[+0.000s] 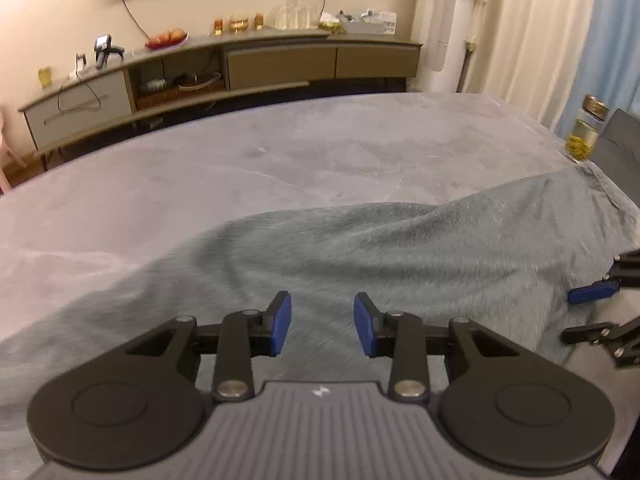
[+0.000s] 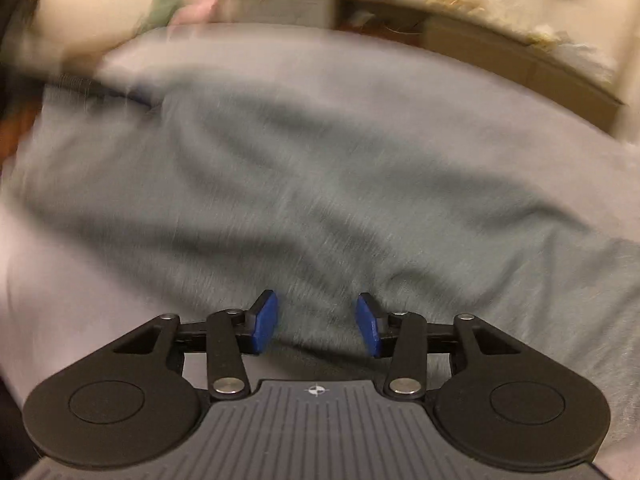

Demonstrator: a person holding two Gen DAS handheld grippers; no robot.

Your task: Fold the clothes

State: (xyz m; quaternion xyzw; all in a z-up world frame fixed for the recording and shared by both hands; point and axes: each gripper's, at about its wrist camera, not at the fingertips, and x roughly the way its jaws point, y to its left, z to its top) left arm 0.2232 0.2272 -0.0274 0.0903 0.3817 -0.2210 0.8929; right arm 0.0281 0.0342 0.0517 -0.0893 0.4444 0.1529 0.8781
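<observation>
Holding both tools above the cloth, you have your left gripper (image 1: pixel 322 324) with its blue pads parted and nothing between them; it hangs over the near part of the grey-green fuzzy knit garment (image 1: pixel 360 248). That garment lies spread on the pale grey velvety cover (image 1: pixel 280 152), running from the lower left of the left wrist view up toward the far right edge, with soft ridges and folds across it.

Your right gripper (image 2: pixel 316 326) also has its jaws apart, empty, blue pads clear of the fabric as far as the heavy blur lets me tell. In the left wrist view it shows at the right edge (image 1: pixel 592 312), tilted on its side, just over the garment's border.

In the right wrist view the garment (image 2: pixel 300 184) fills most of the frame, rumpled, with the grey cover (image 2: pixel 80 300) showing at lower left.

Background, left wrist view: long low grey-brown sideboard (image 1: pixel 224 68) against the wall, red plate of fruit (image 1: pixel 167 39) on top, cream curtains (image 1: pixel 532 24) at right, glass jar with gold lid (image 1: pixel 585 132) beside the cover's far right corner.
</observation>
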